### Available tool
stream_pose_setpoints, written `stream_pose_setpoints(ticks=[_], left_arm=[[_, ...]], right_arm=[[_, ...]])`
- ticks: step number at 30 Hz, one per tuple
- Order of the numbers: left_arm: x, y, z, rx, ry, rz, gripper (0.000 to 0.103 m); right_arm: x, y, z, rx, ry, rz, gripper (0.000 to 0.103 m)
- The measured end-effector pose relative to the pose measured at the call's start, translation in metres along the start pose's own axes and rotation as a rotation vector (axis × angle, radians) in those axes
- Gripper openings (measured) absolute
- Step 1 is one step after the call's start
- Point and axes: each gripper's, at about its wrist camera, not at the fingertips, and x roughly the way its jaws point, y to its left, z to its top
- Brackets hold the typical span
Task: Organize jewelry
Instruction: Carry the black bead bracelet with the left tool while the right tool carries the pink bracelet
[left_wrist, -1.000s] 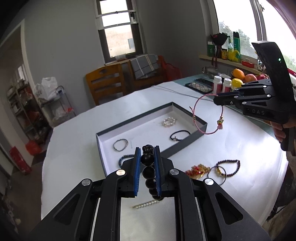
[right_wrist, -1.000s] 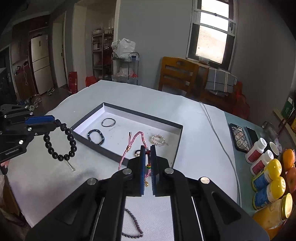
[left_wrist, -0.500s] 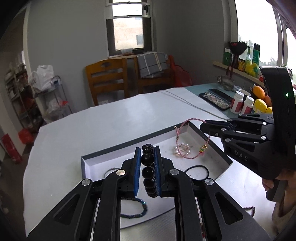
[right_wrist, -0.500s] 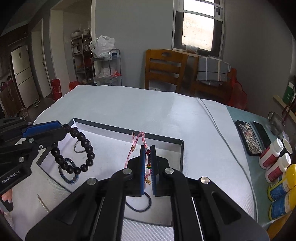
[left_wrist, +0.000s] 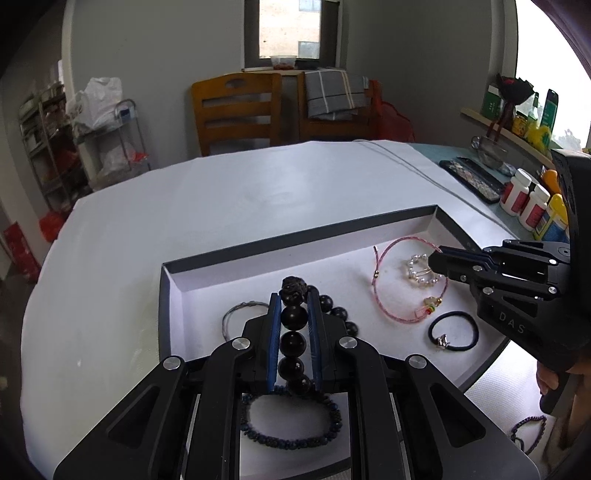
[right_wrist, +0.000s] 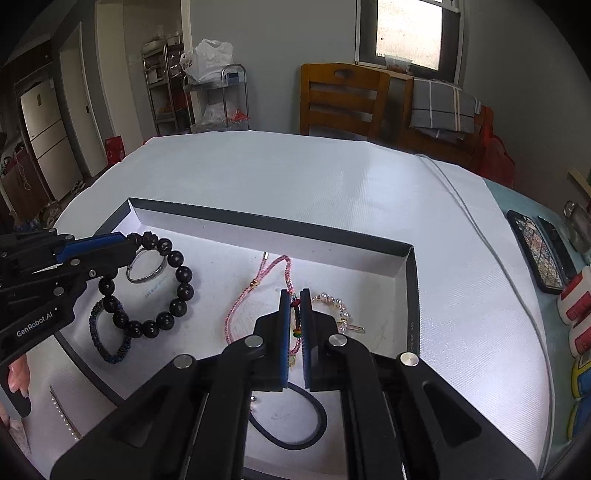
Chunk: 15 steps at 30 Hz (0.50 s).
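Note:
A shallow dark-rimmed tray (left_wrist: 295, 240) (right_wrist: 273, 221) with a white floor lies on the white table. My left gripper (left_wrist: 294, 295) (right_wrist: 129, 247) is shut on a black bead bracelet (left_wrist: 293, 338) (right_wrist: 177, 291), low over the tray's left part. My right gripper (right_wrist: 294, 295) (left_wrist: 434, 260) is shut on a pink cord bracelet (right_wrist: 243, 299) (left_wrist: 388, 306), whose loop rests on the tray floor. In the tray lie a pearl bracelet (left_wrist: 419, 271) (right_wrist: 334, 302), a black hair tie (left_wrist: 453, 330) (right_wrist: 295, 424), a thin metal bangle (left_wrist: 240, 312) (right_wrist: 146, 267) and a dark blue bead bracelet (left_wrist: 291, 421) (right_wrist: 107, 343).
A purple bead bracelet (left_wrist: 526, 430) and a thin pearl strand (right_wrist: 62, 413) lie on the table outside the tray. Phones (right_wrist: 535, 247), pill bottles (left_wrist: 524, 195) and a grey cable (right_wrist: 480, 229) are at the right. Wooden chairs (left_wrist: 236, 110) stand behind the table.
Both grippers have moved forward and down over the tray with their bracelets. The pink cord bracelet now touches the tray floor; the black bead bracelet hangs just above it.

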Motion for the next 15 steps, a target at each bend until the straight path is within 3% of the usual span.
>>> stream_pose_setpoints(ticks=[15], left_arm=[[0.019,-0.001,-0.007,0.027,0.026,0.026,0.015]], right_arm=[[0.01,0.006,-0.006,-0.006,0.011,0.002,0.005]])
